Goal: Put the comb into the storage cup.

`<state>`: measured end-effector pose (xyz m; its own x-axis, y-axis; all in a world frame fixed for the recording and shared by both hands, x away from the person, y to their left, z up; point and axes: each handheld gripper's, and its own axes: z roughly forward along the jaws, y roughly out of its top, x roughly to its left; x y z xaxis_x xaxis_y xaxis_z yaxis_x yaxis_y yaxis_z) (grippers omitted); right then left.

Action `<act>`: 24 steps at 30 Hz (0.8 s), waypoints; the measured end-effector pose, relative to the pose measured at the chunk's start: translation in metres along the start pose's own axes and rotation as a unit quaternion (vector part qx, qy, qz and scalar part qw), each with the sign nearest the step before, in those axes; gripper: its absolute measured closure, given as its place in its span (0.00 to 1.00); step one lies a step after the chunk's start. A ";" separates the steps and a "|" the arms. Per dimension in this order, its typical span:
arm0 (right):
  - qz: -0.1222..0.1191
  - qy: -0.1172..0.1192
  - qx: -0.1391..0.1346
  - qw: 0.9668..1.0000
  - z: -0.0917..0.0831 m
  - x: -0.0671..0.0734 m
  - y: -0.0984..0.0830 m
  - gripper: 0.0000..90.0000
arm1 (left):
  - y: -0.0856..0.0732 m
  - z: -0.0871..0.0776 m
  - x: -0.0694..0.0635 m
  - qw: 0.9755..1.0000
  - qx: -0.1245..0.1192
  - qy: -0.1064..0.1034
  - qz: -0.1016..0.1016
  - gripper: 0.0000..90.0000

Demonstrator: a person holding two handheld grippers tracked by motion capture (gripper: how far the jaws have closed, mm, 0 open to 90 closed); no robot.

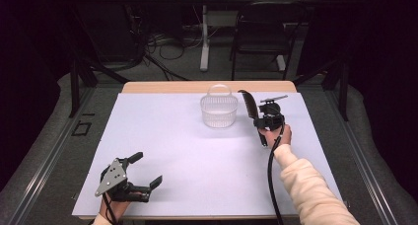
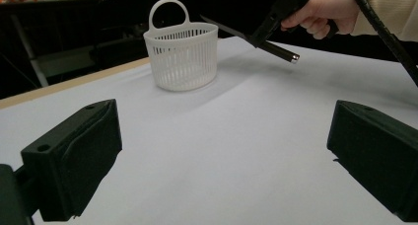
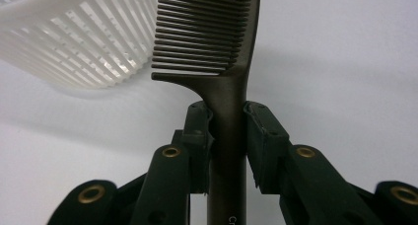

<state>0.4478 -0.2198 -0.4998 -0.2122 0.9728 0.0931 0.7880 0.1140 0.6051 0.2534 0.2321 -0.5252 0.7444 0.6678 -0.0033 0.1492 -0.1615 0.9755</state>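
A black comb (image 3: 217,37) with a long handle is clamped between the pads of my right gripper (image 3: 227,136), teeth pointing left toward the white basket (image 3: 74,42). In the high view the comb (image 1: 249,104) is held above the table, just right of the white slatted basket (image 1: 219,110), with the right gripper (image 1: 263,124) shut on its handle. The left gripper view shows the comb's handle end (image 2: 281,52) sticking out below the hand. My left gripper (image 1: 145,170) rests at the table's near left with jaws wide apart and nothing between them.
The white table top (image 1: 197,156) spreads between the two grippers. A black chair (image 1: 261,35) and cables stand on the floor behind the table. The right gripper's cable (image 1: 271,180) runs along the sleeve.
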 end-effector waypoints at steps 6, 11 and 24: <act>-0.005 0.022 -0.029 0.999 -0.003 -0.002 -0.004 0.81 | -0.001 0.002 0.003 1.000 0.003 0.013 -0.004 0.00; -0.006 0.043 -0.052 0.998 -0.006 -0.005 -0.005 0.81 | -0.001 0.002 0.003 1.000 0.008 0.018 0.005 0.00; -0.029 0.067 -0.091 0.993 -0.009 -0.019 -0.025 0.81 | -0.003 0.007 0.006 1.000 0.016 0.025 0.004 0.00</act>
<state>0.4265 -0.2431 -0.5098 -0.3381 0.9290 0.1506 0.6577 0.1188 0.7439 0.2620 0.2310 -0.5293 0.7126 0.7014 0.0154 0.1653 -0.1892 0.9679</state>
